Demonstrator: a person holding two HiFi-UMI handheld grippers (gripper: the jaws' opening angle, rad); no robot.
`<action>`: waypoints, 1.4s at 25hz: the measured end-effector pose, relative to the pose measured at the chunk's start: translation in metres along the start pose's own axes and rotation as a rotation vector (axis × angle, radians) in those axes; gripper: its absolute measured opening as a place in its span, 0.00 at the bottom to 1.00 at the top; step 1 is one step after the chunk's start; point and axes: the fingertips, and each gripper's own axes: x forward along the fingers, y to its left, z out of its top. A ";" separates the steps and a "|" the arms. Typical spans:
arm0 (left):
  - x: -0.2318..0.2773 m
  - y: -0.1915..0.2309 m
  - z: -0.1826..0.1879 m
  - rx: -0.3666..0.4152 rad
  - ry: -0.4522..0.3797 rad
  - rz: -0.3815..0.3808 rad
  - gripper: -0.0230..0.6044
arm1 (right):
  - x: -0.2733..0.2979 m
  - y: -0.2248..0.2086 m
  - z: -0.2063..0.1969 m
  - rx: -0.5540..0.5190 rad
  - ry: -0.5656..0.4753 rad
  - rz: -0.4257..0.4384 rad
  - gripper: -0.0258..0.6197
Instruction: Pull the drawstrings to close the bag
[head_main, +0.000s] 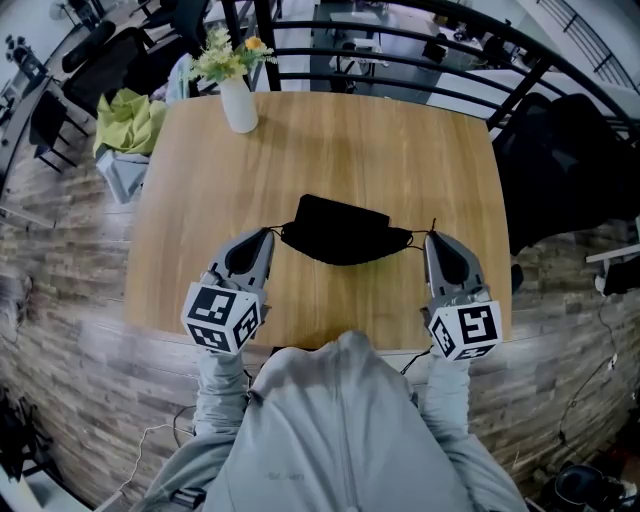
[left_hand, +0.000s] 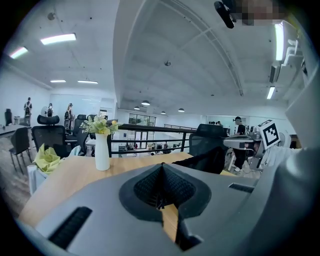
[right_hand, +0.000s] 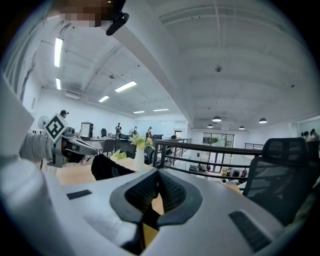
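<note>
At mid-frame, above the wooden table (head_main: 400, 150), hold the black bag (head_main: 345, 230) strung between left gripper (head_main: 266, 238) and right gripper (head_main: 433, 240), each clamped tight on a drawstring (head_main: 418, 243); draw apart evenly toward left and right edges, cords taut, without jerking, guarding against slip.

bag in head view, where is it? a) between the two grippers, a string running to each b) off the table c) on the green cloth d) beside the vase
a: the bag is between the left gripper and right gripper, which pinch the left string and right string.
</note>
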 end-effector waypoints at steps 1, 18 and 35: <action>0.000 0.002 -0.002 0.002 0.007 0.010 0.08 | 0.000 -0.002 -0.003 -0.016 0.014 -0.013 0.08; -0.008 0.031 -0.024 0.073 0.121 0.131 0.08 | -0.018 -0.046 -0.025 -0.103 0.119 -0.229 0.07; -0.029 0.067 -0.054 0.045 0.193 0.196 0.08 | -0.044 -0.075 -0.049 -0.110 0.181 -0.344 0.07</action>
